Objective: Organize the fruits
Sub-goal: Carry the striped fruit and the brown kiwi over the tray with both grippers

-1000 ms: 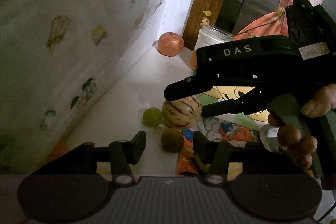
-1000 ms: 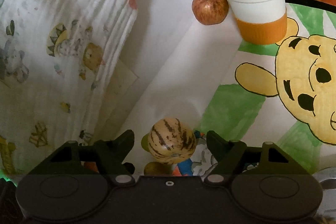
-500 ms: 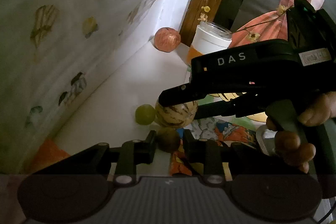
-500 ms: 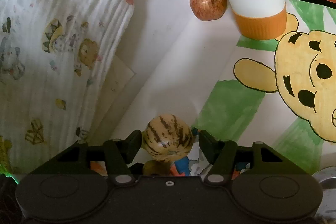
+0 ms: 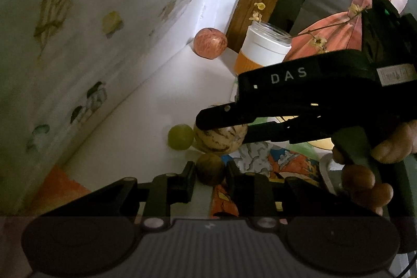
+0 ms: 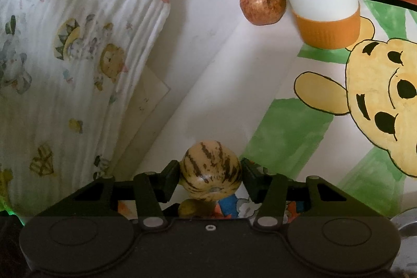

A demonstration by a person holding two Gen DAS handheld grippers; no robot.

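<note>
Right wrist view: the striped melon (image 6: pixel 210 173) sits between the right hand-held gripper (image 6: pixel 210 177) fingers, closed against both its sides for lifting. Just below, the left hand-held gripper (image 5: pixel 210 172) pinches a brown fruit (image 5: pixel 210 168); a green fruit (image 5: pixel 180 136) lies beside the melon on the surface (image 5: pixel 146 116).

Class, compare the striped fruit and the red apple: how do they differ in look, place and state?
The striped fruit is pale yellow with dark streaks; the red apple is mottled red. The striped fruit sits between the right gripper fingers; the red apple lies free beside the jar, near the wall. Both are round.
</note>
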